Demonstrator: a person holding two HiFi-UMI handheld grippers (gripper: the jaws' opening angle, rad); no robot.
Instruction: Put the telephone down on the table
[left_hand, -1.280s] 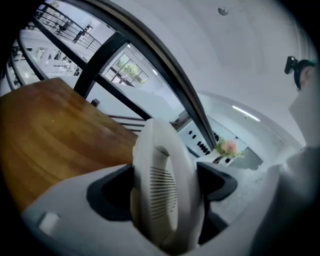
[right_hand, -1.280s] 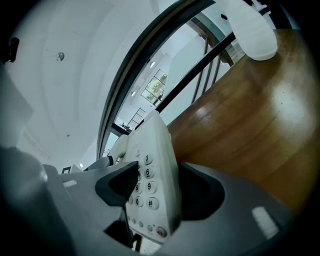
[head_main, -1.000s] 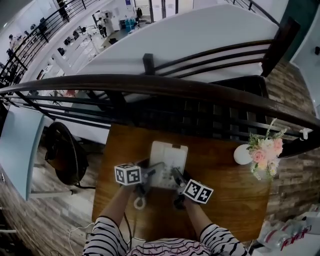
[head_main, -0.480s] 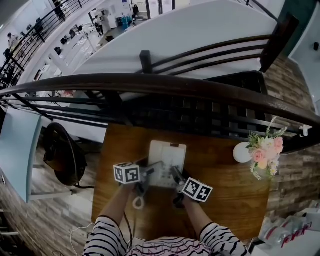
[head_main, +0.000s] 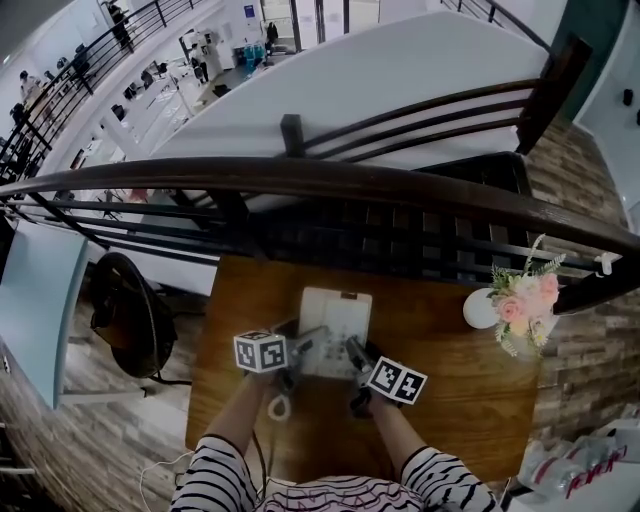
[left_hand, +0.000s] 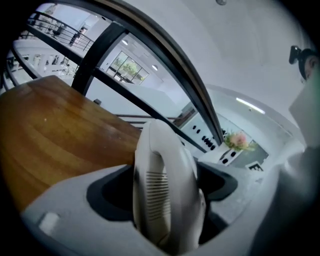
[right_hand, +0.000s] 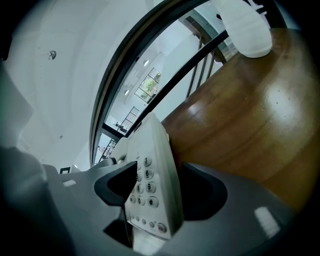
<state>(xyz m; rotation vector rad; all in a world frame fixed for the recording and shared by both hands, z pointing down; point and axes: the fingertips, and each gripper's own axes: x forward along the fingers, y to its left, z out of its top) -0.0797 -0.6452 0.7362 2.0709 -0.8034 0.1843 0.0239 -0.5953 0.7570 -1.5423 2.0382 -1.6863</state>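
On the wooden table (head_main: 455, 395) at lower centre sits the telephone (head_main: 337, 312); the left gripper (head_main: 305, 345) clamps its handset (left_hand: 167, 185) while the jaws of the right gripper (head_main: 353, 350) are opening around its keypad (right_hand: 144, 187) side, so a lopsided release could drag it.

Right gripper (head_main: 354, 350): my jaws opening, the telephone's (head_main: 335, 318) keypad edge between them.
Head view: framing drifted; flowers (head_main: 522, 300) sit slightly further toward upper left than before.
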